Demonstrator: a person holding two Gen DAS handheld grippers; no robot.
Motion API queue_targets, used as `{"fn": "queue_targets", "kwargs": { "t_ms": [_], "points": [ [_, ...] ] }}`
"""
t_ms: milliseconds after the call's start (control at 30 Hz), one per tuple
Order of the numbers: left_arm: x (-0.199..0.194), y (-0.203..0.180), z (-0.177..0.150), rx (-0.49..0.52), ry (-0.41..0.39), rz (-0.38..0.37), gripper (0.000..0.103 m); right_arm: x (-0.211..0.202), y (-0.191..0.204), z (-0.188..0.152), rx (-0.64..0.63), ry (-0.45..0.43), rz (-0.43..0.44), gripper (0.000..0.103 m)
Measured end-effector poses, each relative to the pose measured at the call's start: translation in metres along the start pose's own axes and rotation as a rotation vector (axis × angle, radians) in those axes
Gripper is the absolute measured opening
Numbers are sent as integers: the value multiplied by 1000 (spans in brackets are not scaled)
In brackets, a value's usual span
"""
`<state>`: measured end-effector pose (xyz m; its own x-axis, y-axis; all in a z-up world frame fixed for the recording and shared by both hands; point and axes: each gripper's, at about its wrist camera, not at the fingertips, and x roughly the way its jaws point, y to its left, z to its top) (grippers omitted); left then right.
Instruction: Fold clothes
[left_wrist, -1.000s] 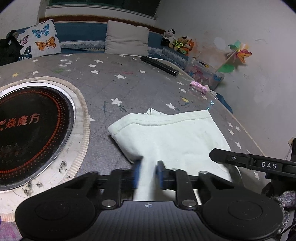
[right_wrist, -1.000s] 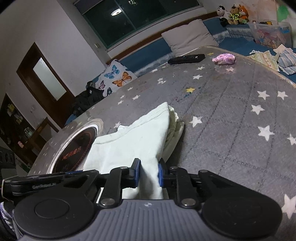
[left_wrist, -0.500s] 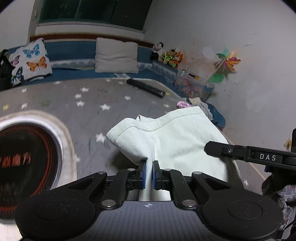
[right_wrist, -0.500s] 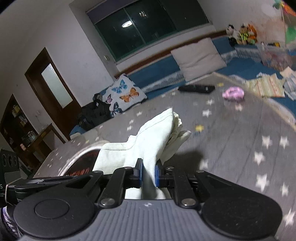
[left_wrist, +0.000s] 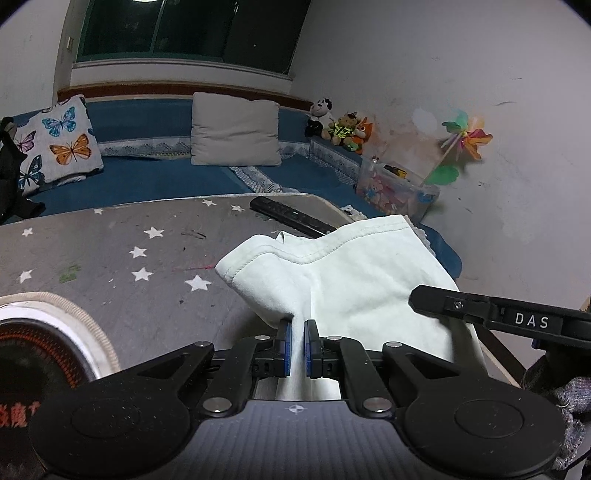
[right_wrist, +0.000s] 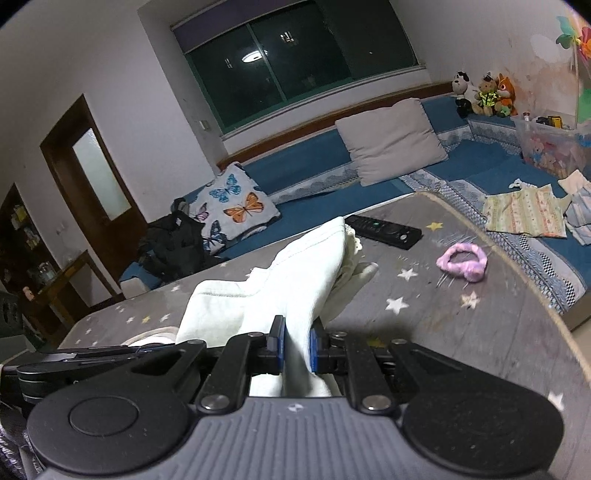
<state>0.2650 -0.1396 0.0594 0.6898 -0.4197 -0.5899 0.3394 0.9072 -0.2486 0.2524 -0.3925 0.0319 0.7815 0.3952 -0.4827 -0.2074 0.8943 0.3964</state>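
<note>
Worktop (left_wrist: 110, 258): grey covering printed with white and yellow stars, surface marked and stained. Lying directly on it: a black remote control (right_wrist: 384, 229) near the far edge, a pink scrunchie-like band (right_wrist: 463, 263) to its right, and a round black-and-red disc (left_wrist: 33, 369) at left.

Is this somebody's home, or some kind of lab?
Most likely a home living room: a blue window bench with a butterfly cushion, stuffed toys in the corner, and a TV remote lying on the star-patterned table.
</note>
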Motion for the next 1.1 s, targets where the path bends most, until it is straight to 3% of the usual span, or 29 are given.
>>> {"fn": "queue_targets", "kwargs": {
  "t_ms": [300,400,500,533,633,867,1100],
  "points": [
    [40,15,1,-25,53,44,9,38,-25,4,1,56,-58,13],
    [44,24,-3,-33,68,68,9,50,-38,-2,8,81,-122,20],
    [40,25,-8,-25,79,65,9,45,-45,-5,9,73,-147,23],
    [39,25,-10,-22,82,63,9,41,-44,-5,-10,64,-162,29],
    [34,25,-16,-13,93,57,9,28,-36,-5,-79,49,-182,31],
    [18,-13,-39,103,107,-36,9,6,-17,-21,-135,89,-106,31],
    [19,-36,-73,198,162,-84,9,6,-24,-42,-122,162,-125,31]
  ]
}}
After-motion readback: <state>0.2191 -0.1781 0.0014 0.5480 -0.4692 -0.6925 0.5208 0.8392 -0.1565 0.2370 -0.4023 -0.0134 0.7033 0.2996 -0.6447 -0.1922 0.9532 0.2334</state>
